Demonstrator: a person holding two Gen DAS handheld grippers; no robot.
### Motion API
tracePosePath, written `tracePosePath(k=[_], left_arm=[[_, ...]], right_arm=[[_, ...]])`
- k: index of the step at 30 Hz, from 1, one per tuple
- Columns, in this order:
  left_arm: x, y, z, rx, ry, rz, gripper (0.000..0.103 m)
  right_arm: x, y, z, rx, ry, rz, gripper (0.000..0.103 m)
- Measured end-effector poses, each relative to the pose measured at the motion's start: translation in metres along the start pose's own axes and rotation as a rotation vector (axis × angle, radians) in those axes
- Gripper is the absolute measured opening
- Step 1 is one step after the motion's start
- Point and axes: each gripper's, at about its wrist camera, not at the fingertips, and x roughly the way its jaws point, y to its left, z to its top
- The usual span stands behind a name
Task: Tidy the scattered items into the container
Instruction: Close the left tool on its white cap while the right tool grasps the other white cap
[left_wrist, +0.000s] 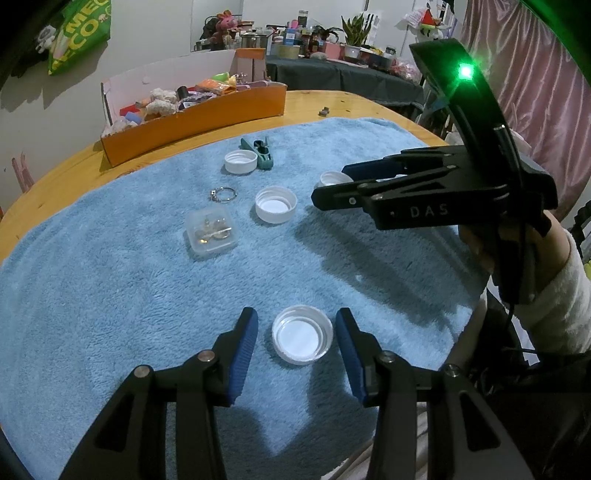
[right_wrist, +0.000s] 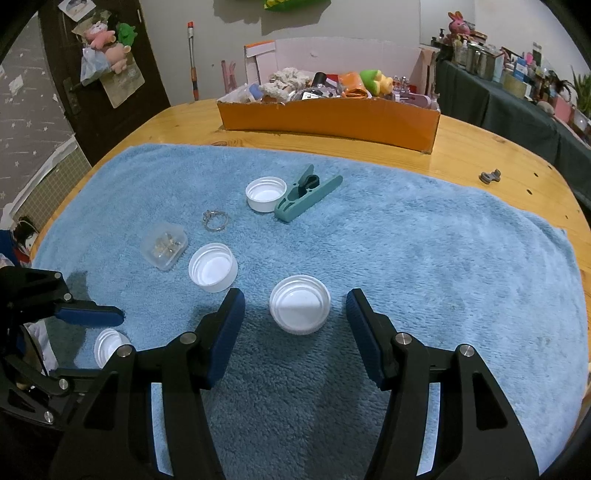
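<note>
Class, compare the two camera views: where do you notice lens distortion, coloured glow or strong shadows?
Left wrist view: fisheye bends the blue towel into a bulge; the green light on the right hand-held gripper tints the top-right corner; its shadow falls dark across the towel. Right wrist view: the wooden table edge curves, corners go black, and a shadow pools under the white cap.

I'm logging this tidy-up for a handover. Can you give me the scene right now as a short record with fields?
surface: blue towel on wooden table
container: orange box, far edge, already holding items
caps on towel: four white caps, all open side up
other loose items: teal clip, key ring, clear case
left gripper: open, straddling a cap
right gripper: open, straddling a cap
</note>
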Motion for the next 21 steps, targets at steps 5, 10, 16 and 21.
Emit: tracePosePath(k=[5,10,16,21], left_arm=[[0.0,0.0005,-0.0005,0.0,-0.001,0.0,0.047],[0.0001,0.0004,-0.0008,0.003,-0.001,0.002,0.047],[-0.0002,-0.0003,-0.001,0.006,-0.003,0.004,0.046],[-0.0008,0.0025,0.0,-0.004,-0.005,0.007,0.04]], right_arm=[[0.0006,-0.0003,0.0006,0.0,0.0,-0.001,0.056],[0.0007,-0.0002,0.0003,-0.001,0.0,-0.001,0.056],[0.0005,0.0,-0.0001,0.0,-0.001,0.0,0.056],[0.0013,0.0003,0.0004,-0.007,0.0,-0.005,0.056]])
